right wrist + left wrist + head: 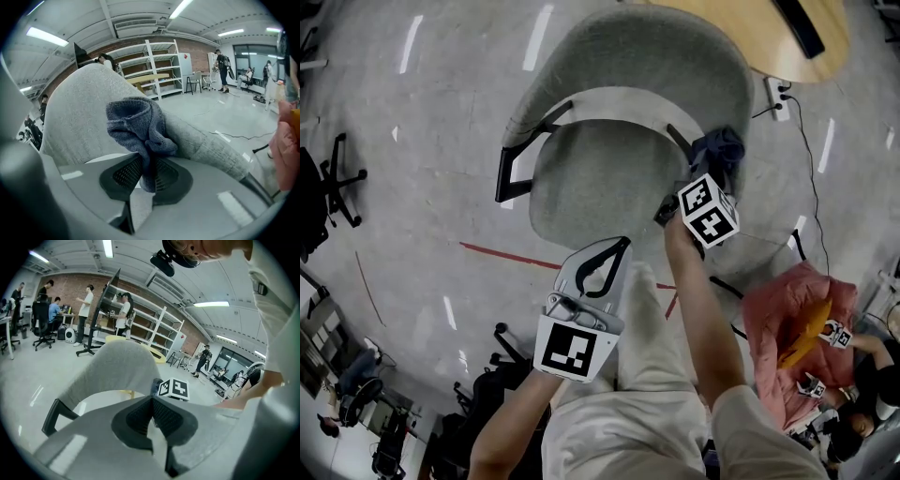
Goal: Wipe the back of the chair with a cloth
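A grey upholstered chair (609,178) stands below me, its curved back (628,52) on the far side. My right gripper (712,176) is shut on a dark blue cloth (719,150) at the right end of the chair back, by the armrest. In the right gripper view the cloth (138,126) bunches up out of the gripper (149,171) against the chair back (79,122). My left gripper (622,244) hovers over the seat's near edge, shut and holding nothing. Its view shows the gripper (152,404), the chair back (117,366) and the right gripper's marker cube (174,388).
A wooden table (769,37) stands beyond the chair, with a power strip (778,98) and cable on the floor. A pink cloth heap (792,319) and another person's grippers (836,334) lie at right. Black office chairs (337,178) stand at left. Red tape (506,255) crosses the floor.
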Action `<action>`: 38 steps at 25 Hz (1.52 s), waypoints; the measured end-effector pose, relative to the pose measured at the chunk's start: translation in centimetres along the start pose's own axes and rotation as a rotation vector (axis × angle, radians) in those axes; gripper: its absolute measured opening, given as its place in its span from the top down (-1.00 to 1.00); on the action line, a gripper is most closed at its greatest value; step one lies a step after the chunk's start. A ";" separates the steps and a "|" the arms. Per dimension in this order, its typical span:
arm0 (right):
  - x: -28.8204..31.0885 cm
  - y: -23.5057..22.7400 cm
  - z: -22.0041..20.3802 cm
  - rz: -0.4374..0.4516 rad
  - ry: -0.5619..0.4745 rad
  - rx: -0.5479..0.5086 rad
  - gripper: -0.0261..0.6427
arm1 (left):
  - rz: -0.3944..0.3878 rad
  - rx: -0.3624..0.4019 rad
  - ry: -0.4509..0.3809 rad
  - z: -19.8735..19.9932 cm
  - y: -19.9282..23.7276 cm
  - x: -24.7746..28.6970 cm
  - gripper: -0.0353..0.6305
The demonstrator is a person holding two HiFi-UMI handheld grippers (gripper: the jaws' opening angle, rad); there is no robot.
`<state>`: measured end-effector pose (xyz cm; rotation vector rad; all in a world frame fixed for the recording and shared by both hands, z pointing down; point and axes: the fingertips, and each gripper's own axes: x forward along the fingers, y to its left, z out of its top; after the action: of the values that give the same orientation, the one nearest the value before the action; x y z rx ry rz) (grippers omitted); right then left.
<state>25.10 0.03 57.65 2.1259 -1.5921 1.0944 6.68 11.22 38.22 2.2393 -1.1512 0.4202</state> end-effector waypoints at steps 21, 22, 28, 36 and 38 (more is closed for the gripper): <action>3.5 8.4 1.7 0.268 -0.006 -0.373 0.69 | 0.062 -0.054 0.009 0.7 2.7 1.7 0.89; 3.5 8.9 1.7 0.283 -0.003 -0.383 0.69 | 0.064 -0.058 0.006 0.8 2.8 1.7 0.89; 4.3 12.3 1.3 0.381 0.018 -0.441 0.69 | 0.082 -0.073 -0.009 0.9 3.3 2.1 0.89; 4.8 16.0 0.2 0.457 0.030 -0.505 0.69 | 0.119 -0.108 -0.022 0.7 4.5 1.9 0.89; 4.9 16.6 0.1 0.466 0.032 -0.515 0.69 | 0.134 -0.119 -0.028 0.6 5.1 1.7 0.89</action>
<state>10.60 -9.44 57.41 1.4407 -2.1336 0.7099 3.55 7.42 40.38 2.0795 -1.3109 0.3650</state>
